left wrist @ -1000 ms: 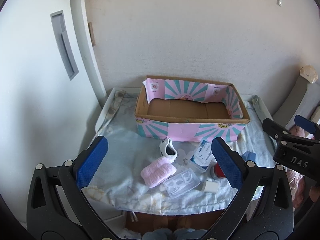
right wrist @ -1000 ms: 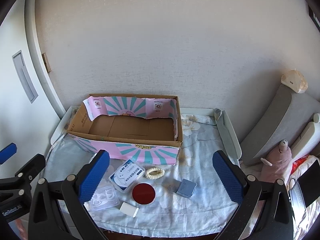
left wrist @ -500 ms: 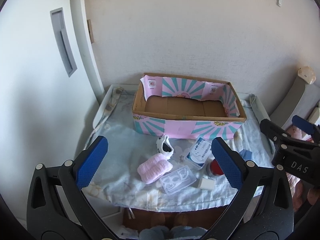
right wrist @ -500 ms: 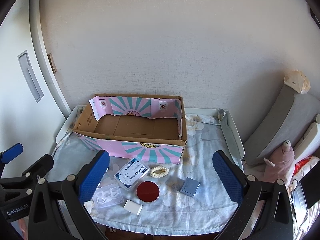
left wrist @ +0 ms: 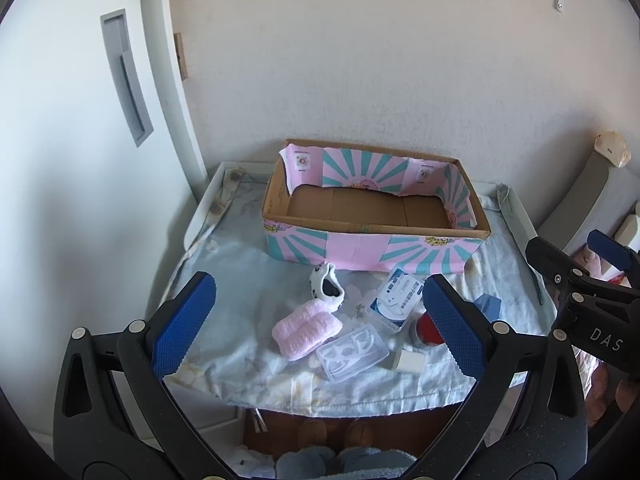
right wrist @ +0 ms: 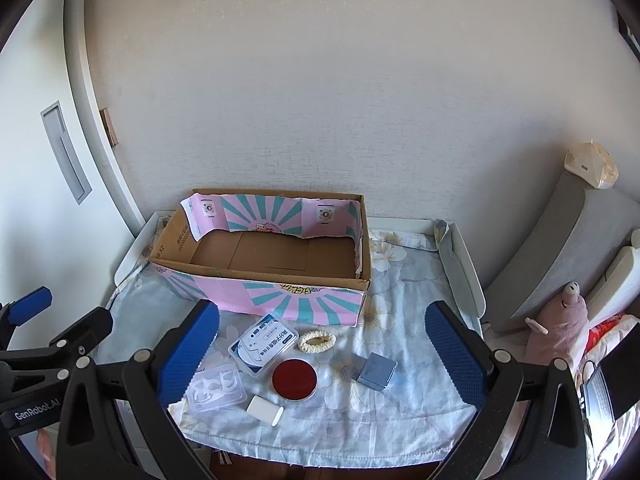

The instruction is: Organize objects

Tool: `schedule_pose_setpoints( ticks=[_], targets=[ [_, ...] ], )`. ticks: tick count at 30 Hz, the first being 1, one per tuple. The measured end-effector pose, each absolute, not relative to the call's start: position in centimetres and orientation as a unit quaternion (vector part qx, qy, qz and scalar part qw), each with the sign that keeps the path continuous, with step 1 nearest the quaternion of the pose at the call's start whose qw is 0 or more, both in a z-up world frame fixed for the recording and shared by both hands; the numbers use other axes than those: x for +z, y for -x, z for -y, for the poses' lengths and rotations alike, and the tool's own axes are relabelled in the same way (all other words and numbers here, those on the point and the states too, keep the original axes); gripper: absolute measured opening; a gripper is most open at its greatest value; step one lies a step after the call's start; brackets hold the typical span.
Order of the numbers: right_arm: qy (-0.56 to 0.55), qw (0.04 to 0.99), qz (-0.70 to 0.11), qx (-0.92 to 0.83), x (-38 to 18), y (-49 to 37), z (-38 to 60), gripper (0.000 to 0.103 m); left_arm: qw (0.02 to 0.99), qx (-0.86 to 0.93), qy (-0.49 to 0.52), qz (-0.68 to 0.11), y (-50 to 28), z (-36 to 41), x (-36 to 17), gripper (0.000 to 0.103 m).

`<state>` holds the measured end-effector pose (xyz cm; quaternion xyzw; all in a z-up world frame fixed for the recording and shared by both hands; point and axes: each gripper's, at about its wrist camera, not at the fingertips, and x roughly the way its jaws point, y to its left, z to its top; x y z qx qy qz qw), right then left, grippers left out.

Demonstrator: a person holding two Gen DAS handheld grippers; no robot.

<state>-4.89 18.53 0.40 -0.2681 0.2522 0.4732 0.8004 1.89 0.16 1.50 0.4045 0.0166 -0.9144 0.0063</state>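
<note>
Box: the pink-and-teal cardboard box (right wrist: 276, 276) sits at the back of the table against the wall, open on top, bare cardboard floor showing.
Loose items: all lie on the cloth in front of the box, none inside it. The white-and-blue packet (right wrist: 264, 344) is nearest its front wall, with the cream scrunchie (right wrist: 317, 341) just beside it.
Front row: the red round lid (right wrist: 295, 378), the grey-blue cube (right wrist: 377, 370), the clear plastic case (right wrist: 216, 388) and the small white block (right wrist: 265, 410) lie near the table's front edge.
Left side: the pink knitted roll (left wrist: 306, 330) touches the clear case, and a black-and-white baby shoe (left wrist: 326, 286) lies behind it; from the right wrist view both are hidden, probably behind the blue pad.
Change: both cameras sit further back than a second ago, so box and items look smaller and more of the cloth's front hem shows; the items themselves have not shifted.
Left gripper (left wrist: 316, 320): spread wide, holding nothing, above the front edge.
Right gripper (right wrist: 320, 354): also spread wide and empty, well apart from the items.
Open room: bare cloth on the table (right wrist: 416, 292) lies right of the box and left of the shoe; raised white rails edge both sides.
</note>
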Motion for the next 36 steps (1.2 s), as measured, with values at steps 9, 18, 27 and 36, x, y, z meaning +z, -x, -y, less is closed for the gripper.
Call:
schedule_pose_setpoints(
  ticks=[9, 18, 27, 36],
  targets=[
    [0.263, 0.799, -0.242, 0.484, 1.0, 5.5, -18.2, 0.103, 0.003, -0.917, -0.399, -0.017, -2.2, -0.2, 1.9, 0.103],
    [0.256, 0.805, -0.239, 0.478, 1.4, 5.8, -18.1, 0.103, 0.002, -0.918, -0.395, -0.016, -2.3, 0.0, 2.3, 0.103],
    [0.252, 0.812, -0.240, 0.469, 1.5, 6.1, -18.2, 0.102, 0.002, -0.919, -0.394, -0.018, -2.3, 0.3, 2.4, 0.103],
    [0.251, 0.819, -0.248, 0.453, 0.9, 5.9, -18.4, 0.103, 0.019, -0.918, -0.396, -0.023, -2.3, 0.5, 2.3, 0.103]
  ],
)
